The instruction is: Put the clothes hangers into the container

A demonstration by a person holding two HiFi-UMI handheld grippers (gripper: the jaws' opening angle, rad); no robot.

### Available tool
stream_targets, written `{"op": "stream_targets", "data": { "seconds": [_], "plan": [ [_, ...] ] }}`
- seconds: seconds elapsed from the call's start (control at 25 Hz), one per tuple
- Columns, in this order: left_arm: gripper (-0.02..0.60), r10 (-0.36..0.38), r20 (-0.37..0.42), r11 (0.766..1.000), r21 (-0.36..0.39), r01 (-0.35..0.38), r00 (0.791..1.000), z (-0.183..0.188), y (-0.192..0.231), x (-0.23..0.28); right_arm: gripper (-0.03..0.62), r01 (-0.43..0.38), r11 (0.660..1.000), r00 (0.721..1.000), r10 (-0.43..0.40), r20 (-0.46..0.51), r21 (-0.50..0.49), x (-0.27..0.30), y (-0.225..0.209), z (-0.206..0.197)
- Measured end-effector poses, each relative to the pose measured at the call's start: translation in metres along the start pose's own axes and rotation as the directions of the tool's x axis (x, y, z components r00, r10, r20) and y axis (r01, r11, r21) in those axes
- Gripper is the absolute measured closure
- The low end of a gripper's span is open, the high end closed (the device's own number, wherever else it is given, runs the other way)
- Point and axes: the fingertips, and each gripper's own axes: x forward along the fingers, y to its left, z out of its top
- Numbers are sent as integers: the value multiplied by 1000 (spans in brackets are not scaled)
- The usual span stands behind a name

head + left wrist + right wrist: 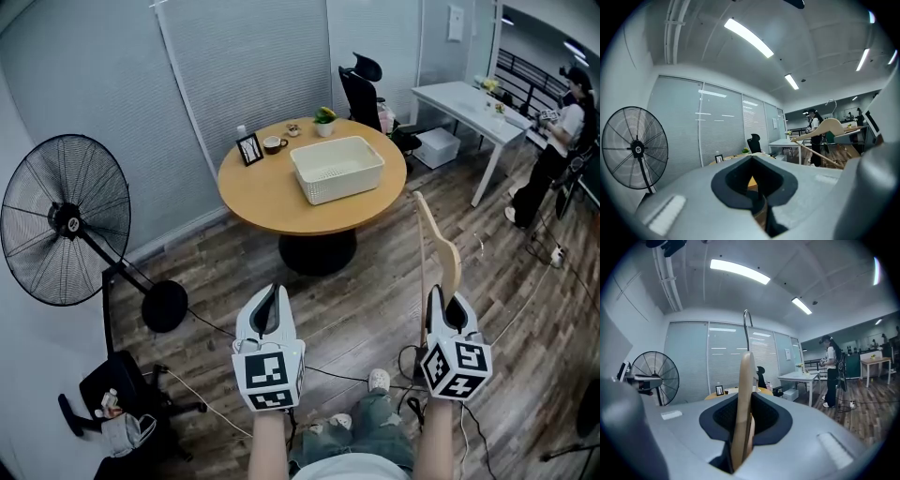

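From the head view, I have both tools held low in front of me, above the wood-plank floor. The left tool (269, 298) carries nothing. The right tool (446, 302) grips a wooden hanger (439, 246) by one end, and the rest of it rises up and away from me, edge on. Further ahead stands the round desk (267, 202), well apart from both tools. The white basket (323, 192) sits on the desk toward its right side, and I see no hanger inside it. Behind the basket, along the far edge, are a small picture frame (249, 148), a cup (274, 144) and a little potted plant (324, 119). A standing fan (64, 221) is at the left, near the wall.

In the left gripper view, the left tool (753, 185) is clenched, its jaws meeting with nothing between them. Off to the right I can see the hanger (826, 128) held in the air, its metal hook (830, 102) on top. The fan (635, 150) fills the left side.

In the right gripper view, the right tool (743, 430) is clamped on the hanger (746, 378), which stands upright between the jaws, thin edge toward the camera. Its hook (746, 326) curls at the top. A person (830, 371) stands far off on the right, beside a white table (799, 377).
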Motion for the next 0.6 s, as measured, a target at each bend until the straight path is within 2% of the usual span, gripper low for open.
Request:
{"op": "stream_targets", "data": {
  "seconds": [0.36, 0.6],
  "plan": [
    [581, 17, -22, 1000, 2, -17, 1000, -3, -17, 40, 514, -21, 999, 1000, 21, -2, 50, 37, -30, 1],
    [581, 32, -16, 999, -10, -32, 999, 6, -46, 86, 514, -72, 997, 997, 72, 4, 37, 80, -61, 15]
  ]
}}
